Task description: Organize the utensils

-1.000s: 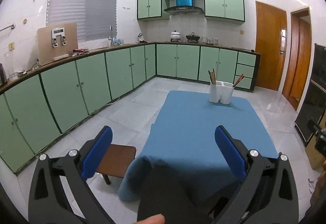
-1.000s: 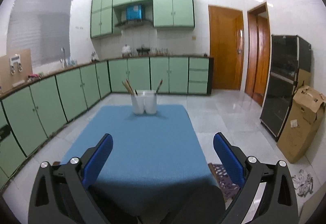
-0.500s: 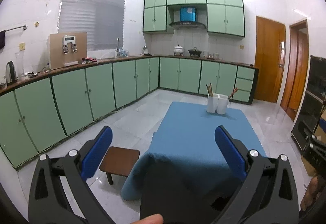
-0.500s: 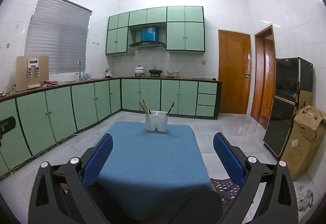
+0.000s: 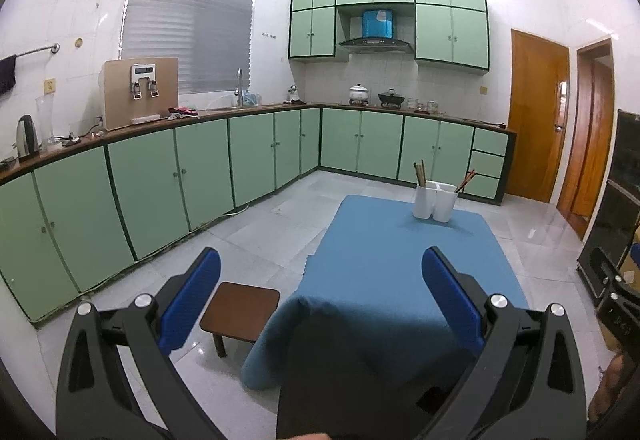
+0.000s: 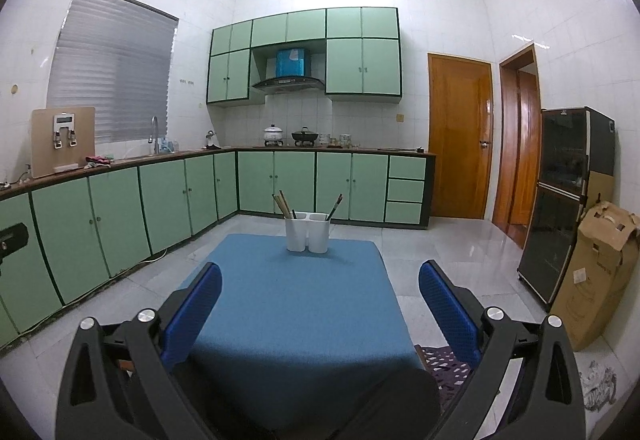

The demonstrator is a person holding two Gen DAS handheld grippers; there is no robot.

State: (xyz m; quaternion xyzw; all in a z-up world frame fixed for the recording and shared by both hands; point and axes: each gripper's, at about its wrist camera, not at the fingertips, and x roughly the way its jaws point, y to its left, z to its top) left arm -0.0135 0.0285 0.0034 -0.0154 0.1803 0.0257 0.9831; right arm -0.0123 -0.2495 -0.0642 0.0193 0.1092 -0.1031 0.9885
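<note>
Kitchen, blue table (image 6: 296, 304): white holder (image 6: 307, 233) with chopsticks (image 6: 281, 203) at far end. Left gripper (image 5: 320, 284) and right gripper (image 6: 320, 290) both spread wide, empty.

Both wrist cameras look forward from the near end of the blue counter (image 5: 400, 264) (image 6: 296, 292); both see the far white holder (image 5: 434, 200) (image 6: 307, 234).

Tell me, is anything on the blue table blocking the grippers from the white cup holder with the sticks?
Nothing visible is. Only bare blue tablecloth lies between the open right gripper, the open left gripper and the utensil holder.
</note>
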